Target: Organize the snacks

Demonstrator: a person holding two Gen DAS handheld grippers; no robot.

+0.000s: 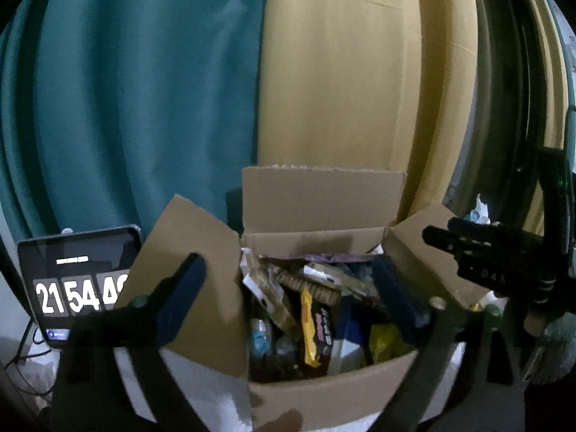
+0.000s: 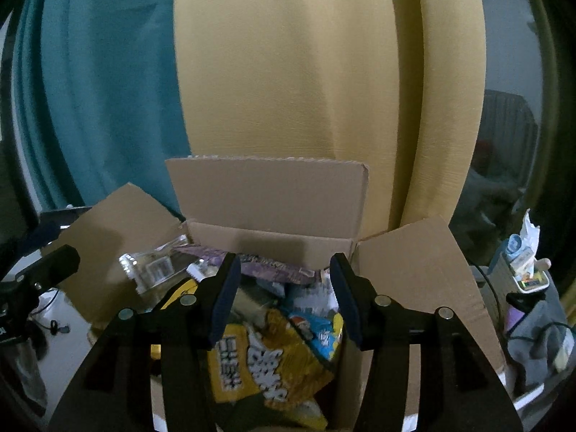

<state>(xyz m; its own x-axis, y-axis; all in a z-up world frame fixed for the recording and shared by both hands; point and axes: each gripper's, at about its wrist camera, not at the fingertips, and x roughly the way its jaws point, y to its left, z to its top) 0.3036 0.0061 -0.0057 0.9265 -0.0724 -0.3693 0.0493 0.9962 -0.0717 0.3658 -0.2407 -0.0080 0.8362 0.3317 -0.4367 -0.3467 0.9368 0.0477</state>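
Right claw hangs half spread over the open cardboard box, pinching nothing; the yellow snack bag lies directly below and ahead of it, between the finger lines but untouched, its long axis slanting down to the right. Left claw stands spread wide and empty above the same box, a yellow-and-black bar beneath it. By my reading, the right claw is nearer the bag.

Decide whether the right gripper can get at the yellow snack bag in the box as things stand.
Probably yes: the box flaps stand open, and the yellow snack bag lies on top, just beyond the open right gripper.
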